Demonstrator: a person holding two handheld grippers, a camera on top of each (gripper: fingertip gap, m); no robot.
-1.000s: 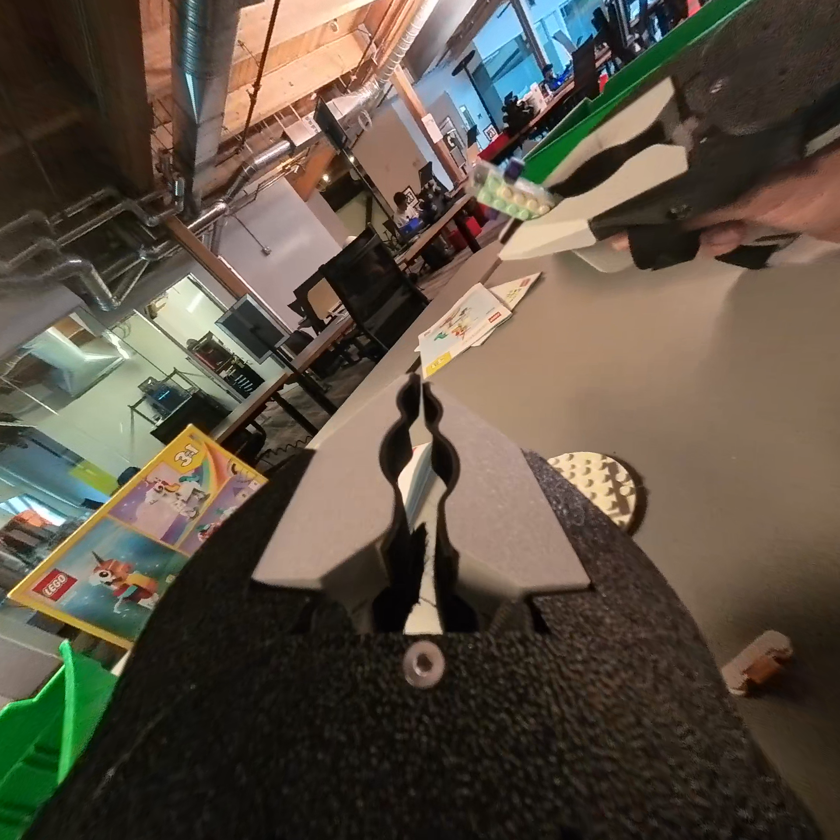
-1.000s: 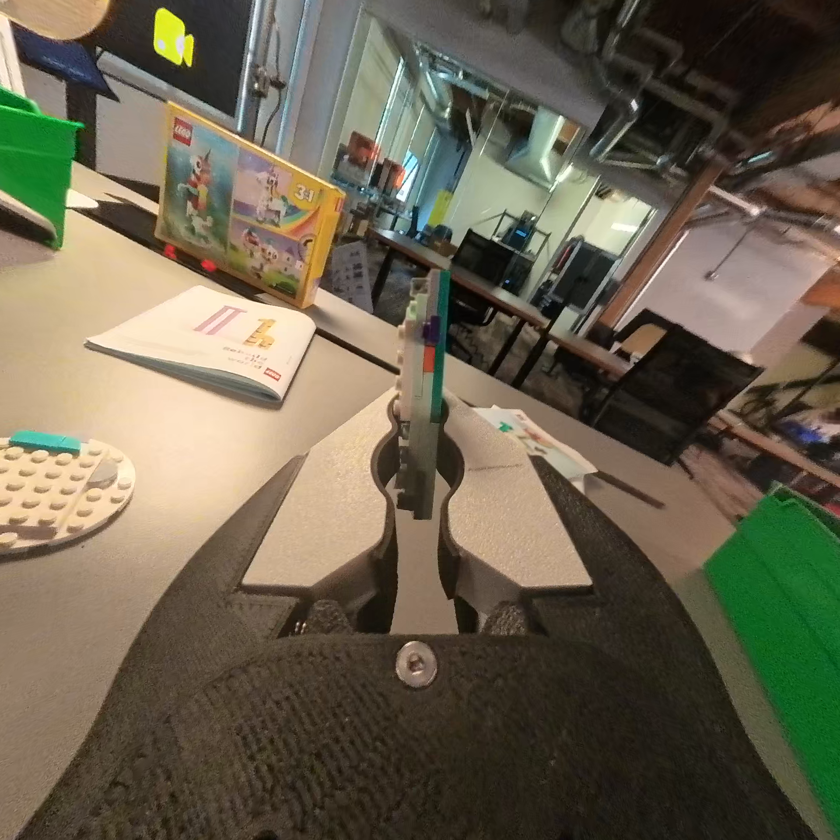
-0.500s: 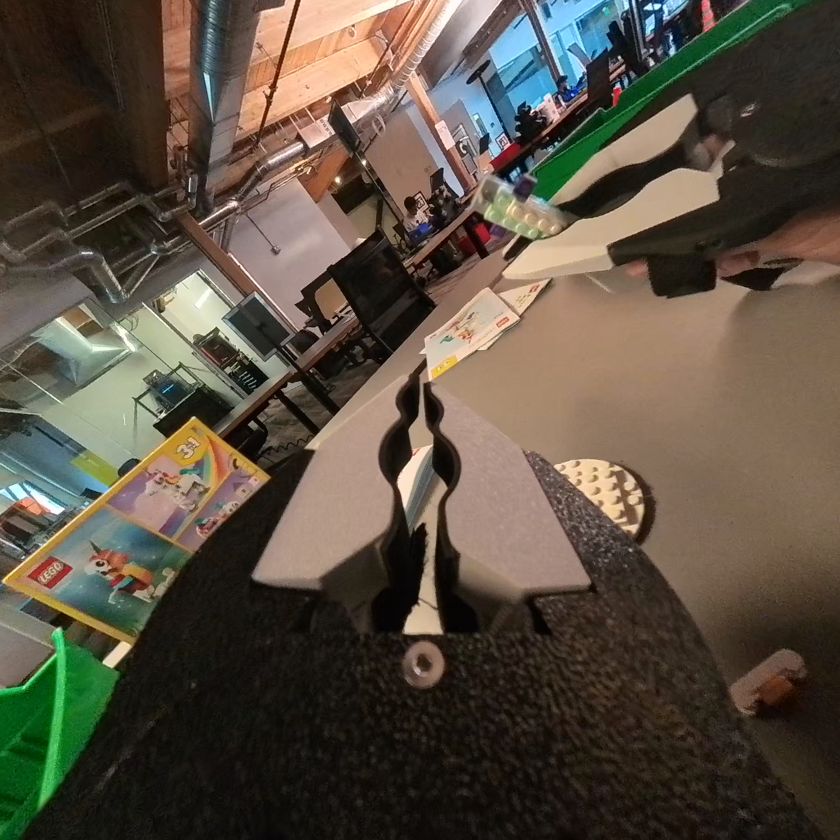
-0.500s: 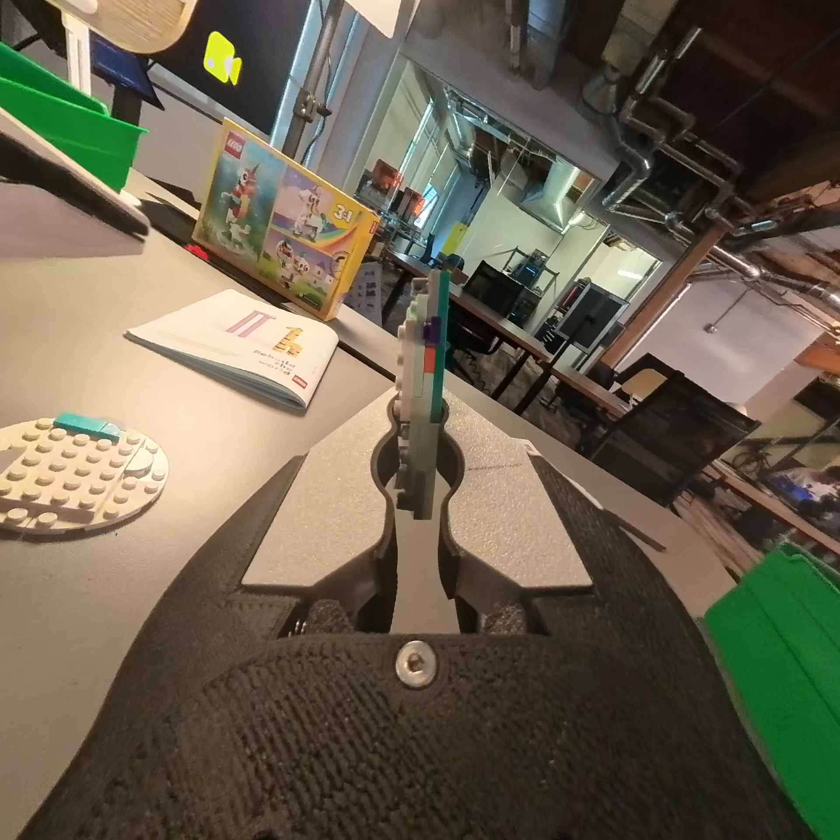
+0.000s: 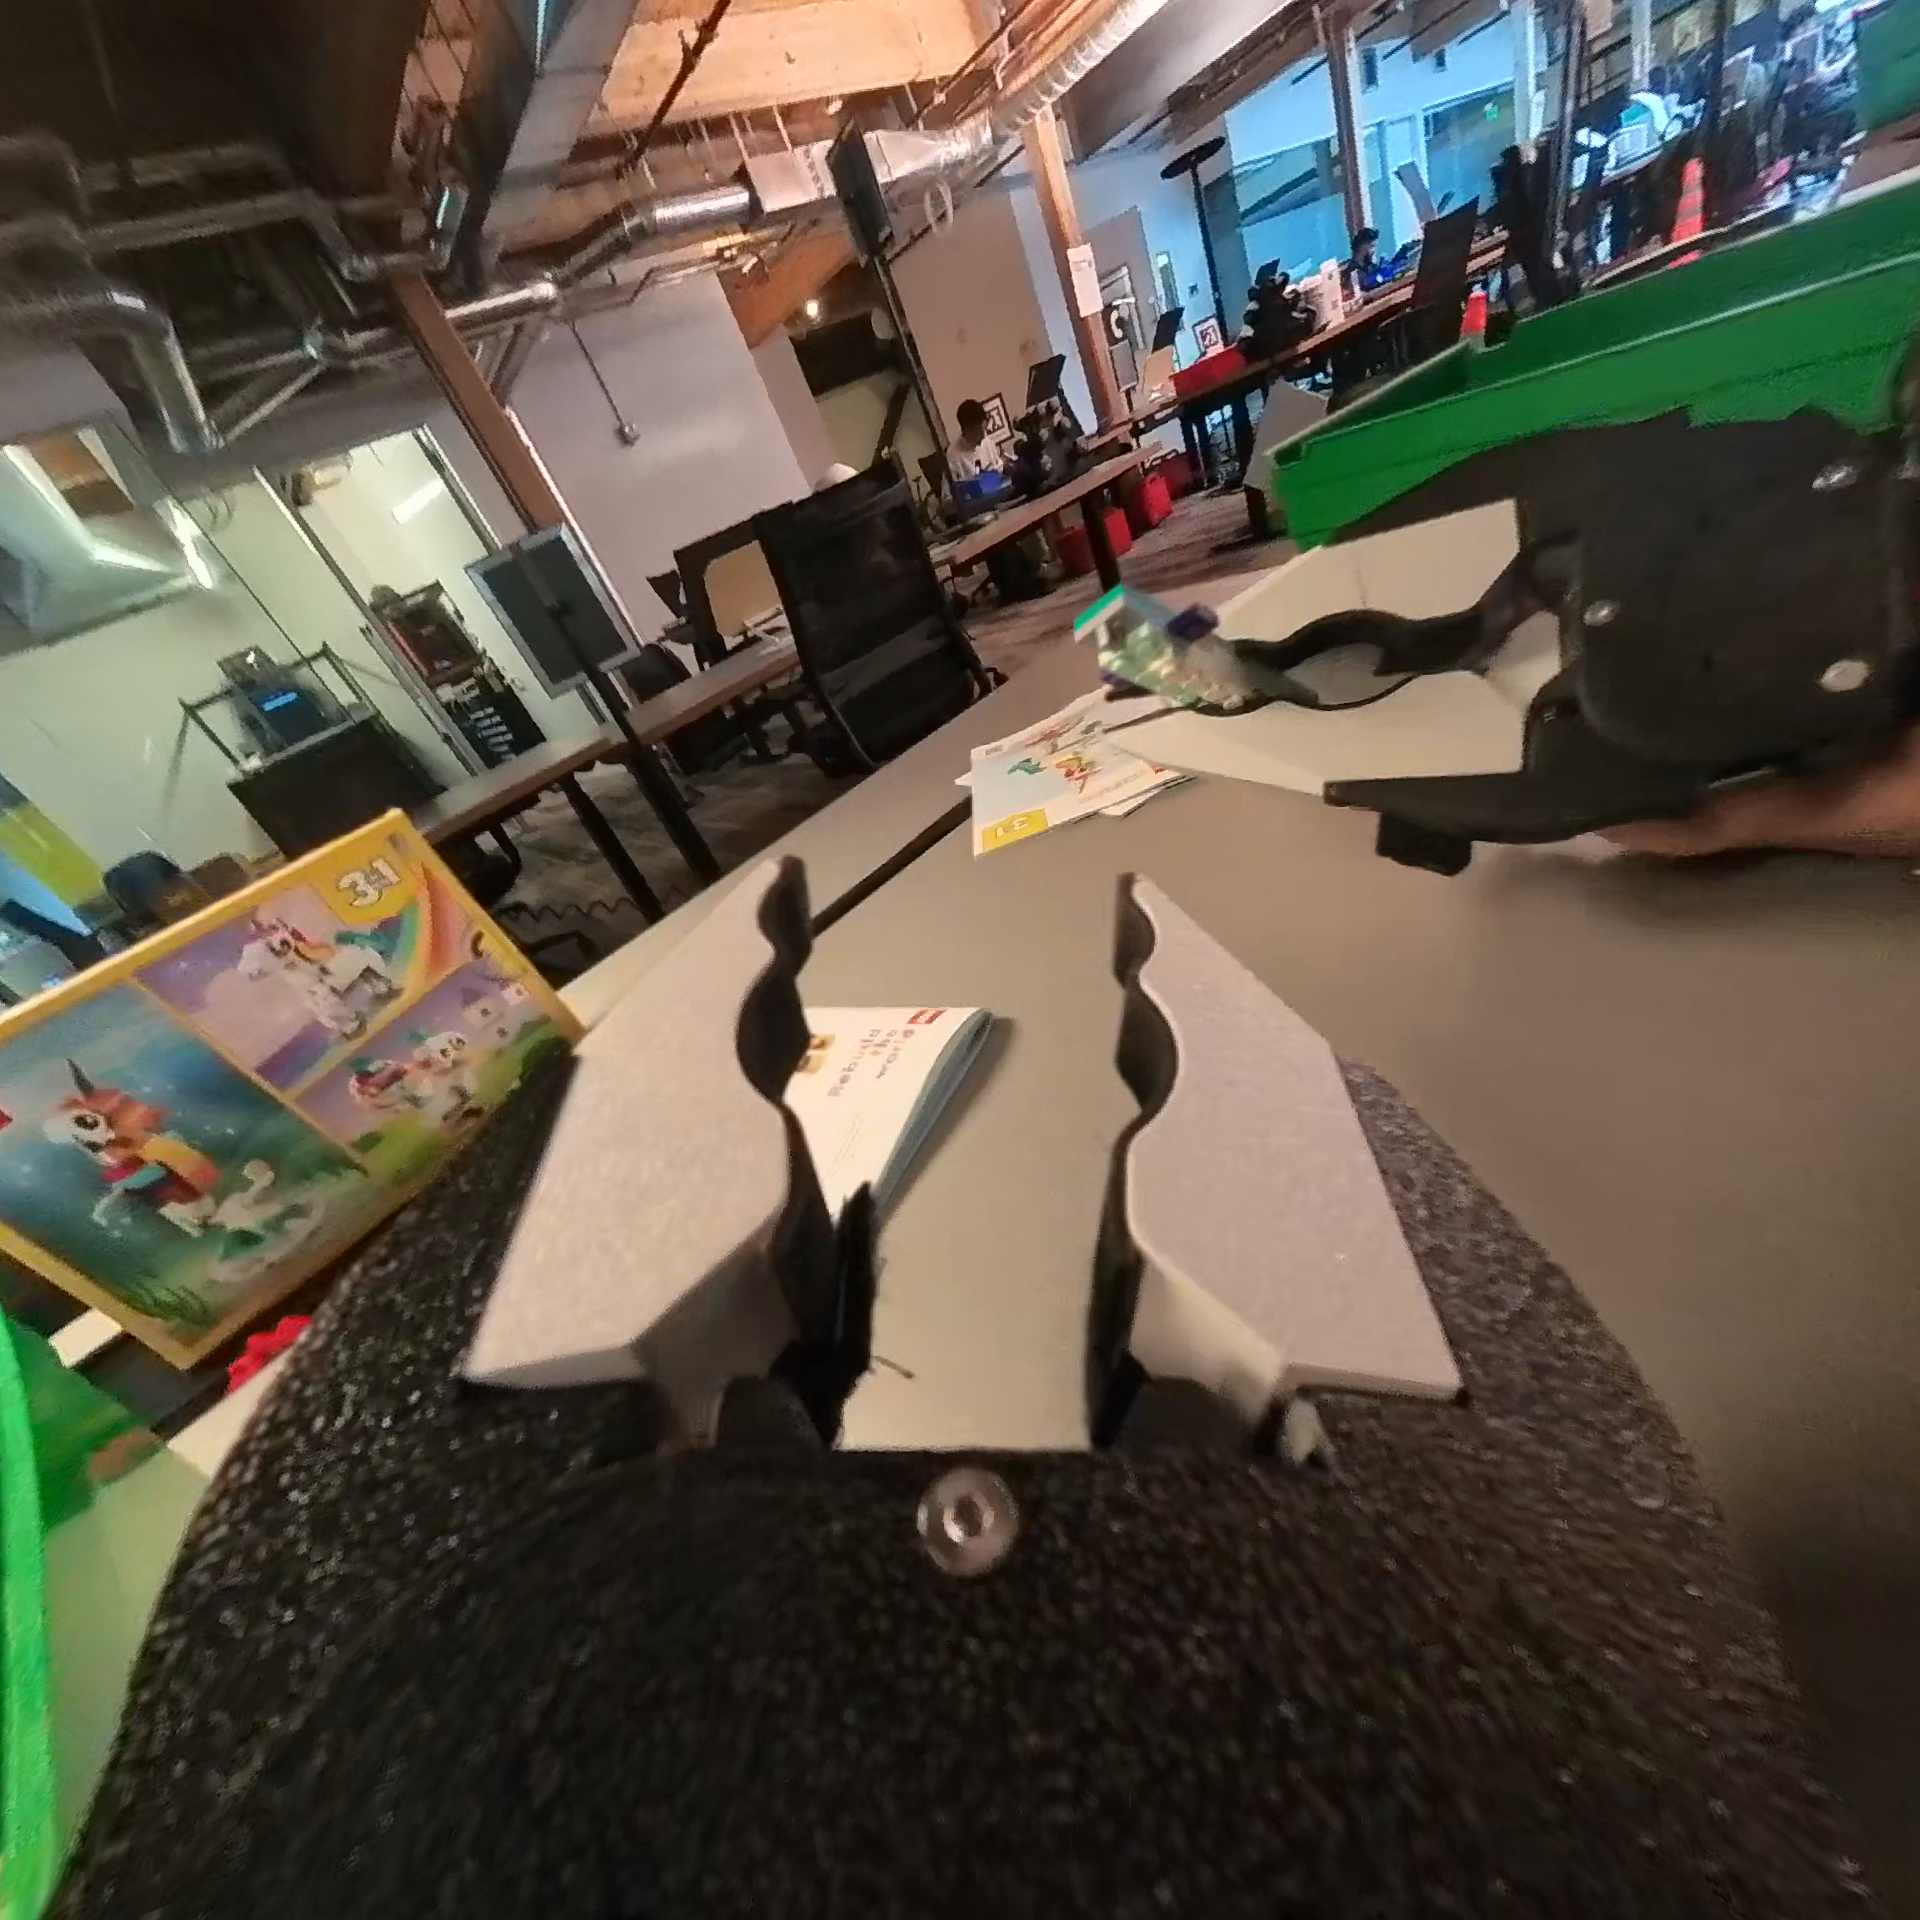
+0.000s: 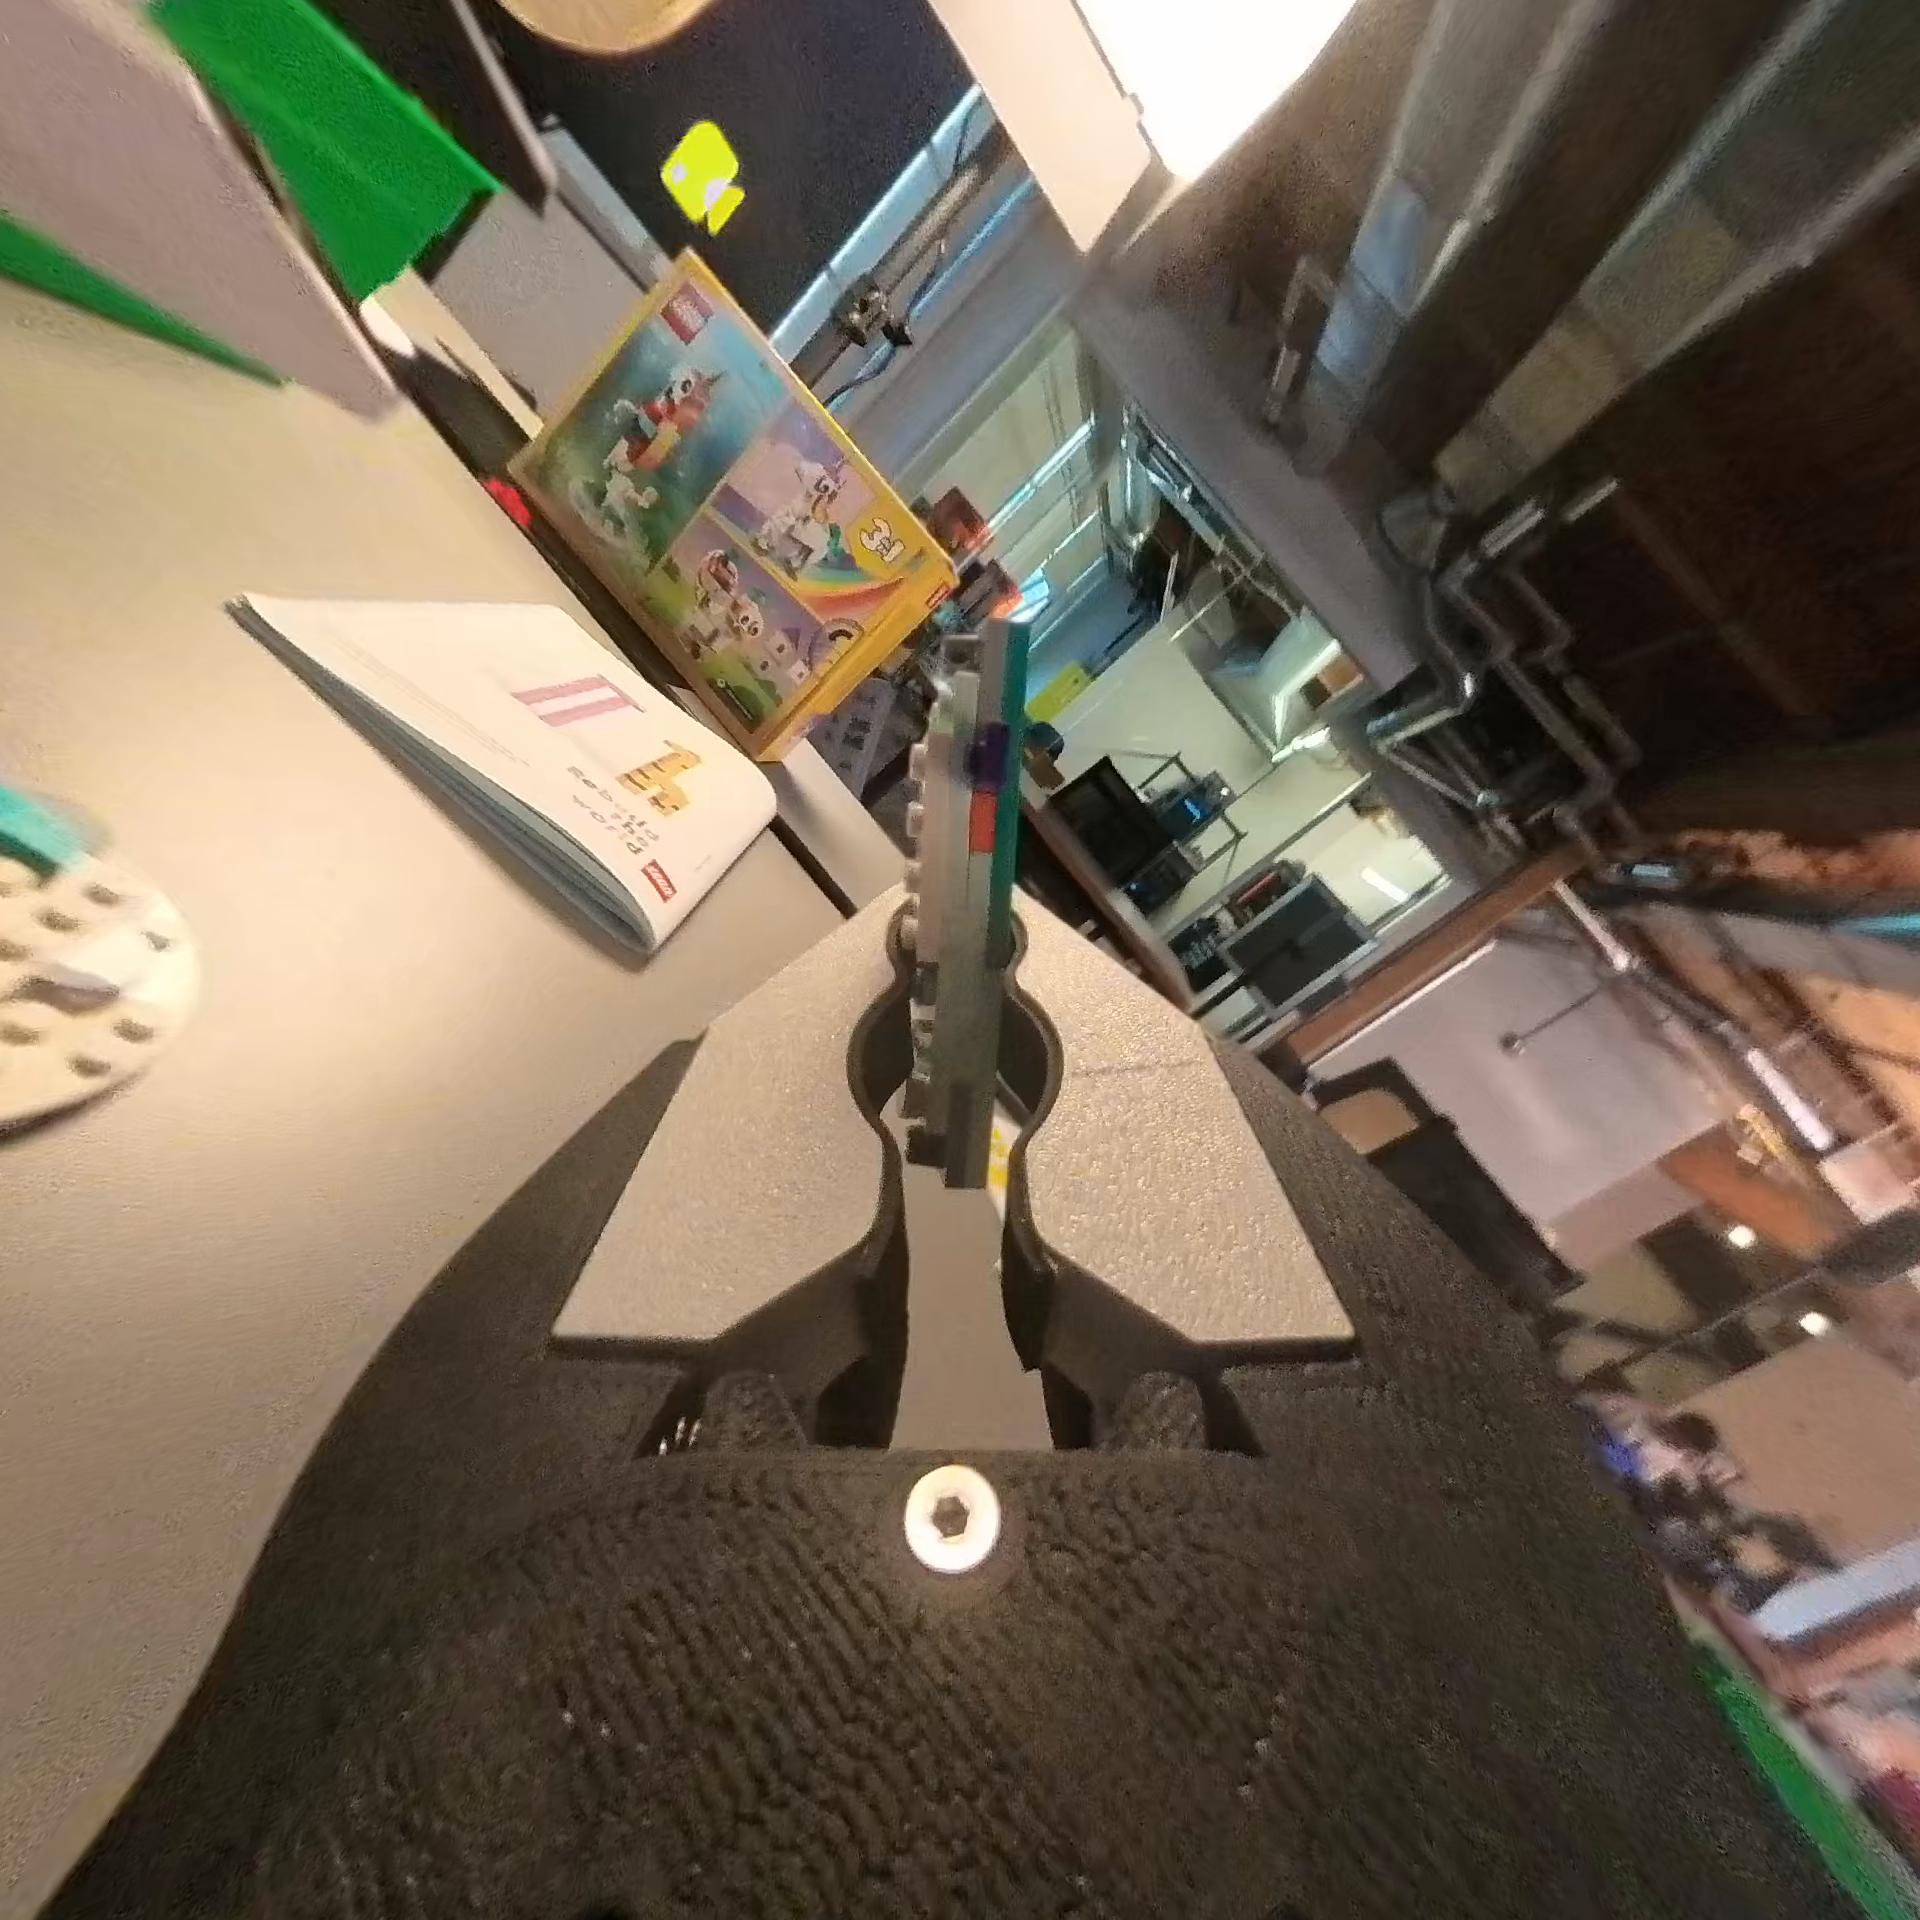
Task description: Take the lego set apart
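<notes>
Since half a second ago the left hand-held gripper (image 5: 961, 1039) has spread its fingers wide apart, where before they were pressed together, and it holds nothing; both views have also swung, the right one now strongly tilted.

Pinched between the tips of the right hand-held gripper (image 6: 961, 997) is the lego piece (image 6: 971, 883), a thin stack of plates standing on edge, grey with studs on one face, teal on the other, with small purple and orange bits along its edge. In the left wrist view this same piece (image 5: 1153, 649) sticks out of the right gripper at about 2 o'clock, held above the desk (image 5: 1558, 1039).

On the desk, a white round studded plate (image 6: 73, 997) with a teal part on it lies at 9 o'clock in the right view, blurred. An instruction booklet (image 6: 520, 748) lies closed at 10 o'clock, and behind it a yellow toy box (image 6: 727, 530) stands upright. Another leaflet (image 5: 1060, 779) lies under the right gripper's tips in the left view. A green bin (image 5: 1662, 343) sits at 2 o'clock there.
</notes>
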